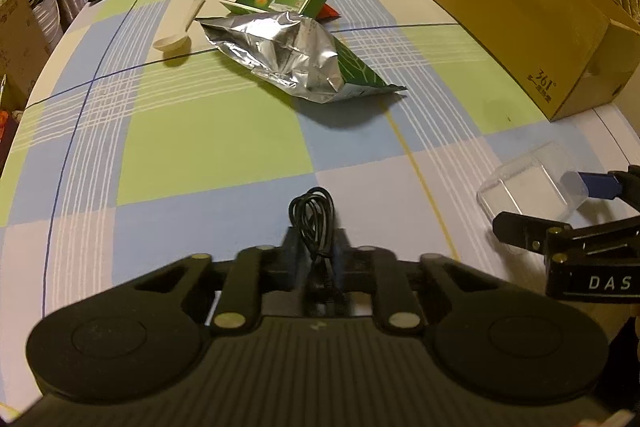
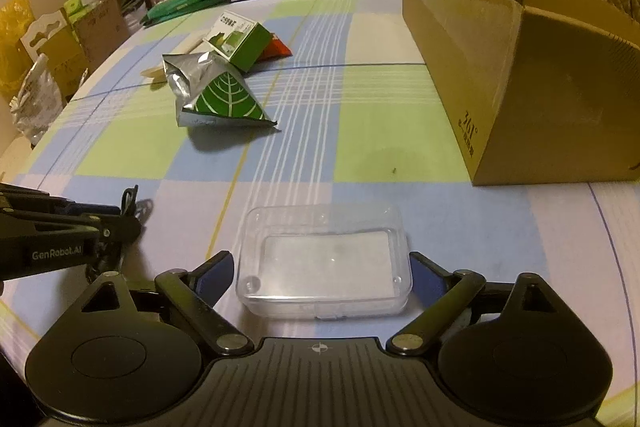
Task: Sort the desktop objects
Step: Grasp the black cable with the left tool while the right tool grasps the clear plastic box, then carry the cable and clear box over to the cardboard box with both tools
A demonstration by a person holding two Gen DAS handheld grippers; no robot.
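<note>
Evidently the left gripper (image 1: 316,247) clenches a coiled black cable (image 1: 314,217) for boxing; the right gripper (image 2: 322,273), spread wide, straddles the clear plastic box (image 2: 324,263) nearby.

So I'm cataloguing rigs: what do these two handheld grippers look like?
Both are matte black, with a ribbed body, two round discs and silver-riveted linkage arms. The right gripper has blue finger pads; seen from the left camera it reads "DAS". The left gripper reads "GenRobot.AI" from the right camera. No sleeves are visible.
</note>
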